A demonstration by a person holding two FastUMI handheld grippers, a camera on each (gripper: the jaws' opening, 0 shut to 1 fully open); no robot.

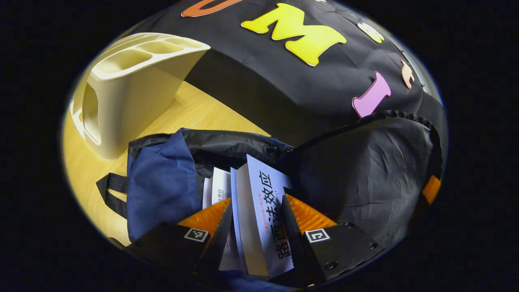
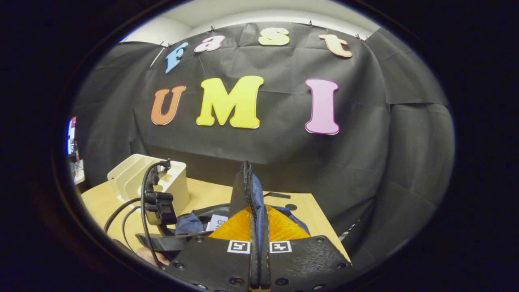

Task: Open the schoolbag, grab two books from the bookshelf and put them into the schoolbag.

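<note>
Gripper on the left (image 1: 256, 215) hangs over the open schoolbag (image 1: 162, 182) with its fingers apart and a thick book (image 1: 259, 219) standing between them. Whether the pads actually press its covers I cannot tell; the gap looks a touch wider than the book. The book is upright, lower end already down in the bag's mouth, beside a second, thinner book (image 1: 218, 188) that is already inside, so my reading is that this is the second book going in. Left of the bag on the wooden counter (image 1: 194, 109) stands the cream bookshelf (image 1: 134, 85), its visible slots empty.

Farther right, the right gripper (image 2: 257, 227) is clamped on the bag's zippered edge (image 2: 248, 190), lifting it upright, presumably to keep the mouth wide for the left gripper (image 2: 160, 207), seen lower left with its cable.

Hidden: the bag's bottom, the book's lower end, and the thinner book's cover, mostly blocked.
</note>
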